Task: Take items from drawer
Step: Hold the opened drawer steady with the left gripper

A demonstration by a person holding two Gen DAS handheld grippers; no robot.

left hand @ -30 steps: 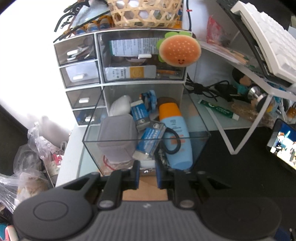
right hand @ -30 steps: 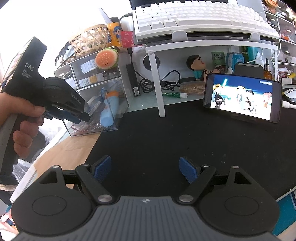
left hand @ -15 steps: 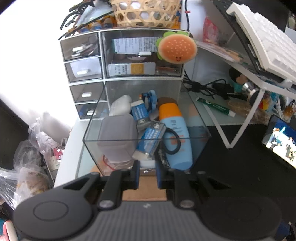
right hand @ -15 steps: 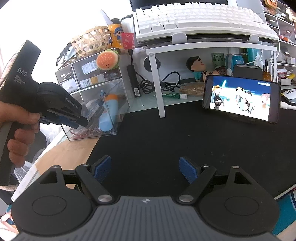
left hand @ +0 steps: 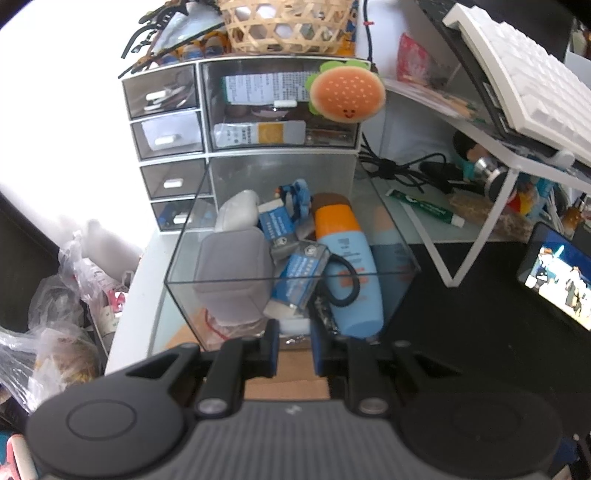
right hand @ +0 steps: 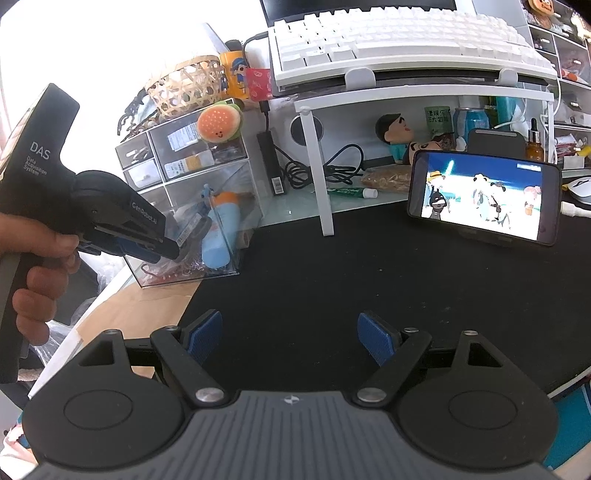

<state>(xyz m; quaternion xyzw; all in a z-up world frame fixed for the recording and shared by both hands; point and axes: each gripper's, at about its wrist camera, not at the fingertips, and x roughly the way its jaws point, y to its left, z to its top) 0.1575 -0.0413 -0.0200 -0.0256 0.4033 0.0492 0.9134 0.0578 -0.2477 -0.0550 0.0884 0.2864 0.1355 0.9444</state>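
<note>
A clear plastic drawer (left hand: 184, 258) is pulled far out of a white desktop organiser (left hand: 207, 155). It holds a blue and orange bottle (left hand: 343, 258), a grey case (left hand: 232, 269), blue packets (left hand: 303, 266) and a black hair tie (left hand: 343, 280). My left gripper (left hand: 293, 345) is shut on the drawer's small front handle (left hand: 293, 338). In the right wrist view the drawer (right hand: 221, 254) and left gripper (right hand: 173, 253) sit at the left. My right gripper (right hand: 290, 336) is open and empty above the black mat.
A woven basket (left hand: 284, 26) and a burger plush (left hand: 347, 96) sit on the organiser. A white riser (right hand: 325, 162) carries a keyboard (right hand: 388, 33). A phone (right hand: 484, 195) stands on the black mat (right hand: 351, 280). Plastic bags (left hand: 55, 314) lie left of the desk.
The left gripper has drawn the drawer further out of the organiser toward the desk's front. The right gripper has stayed still and open.
</note>
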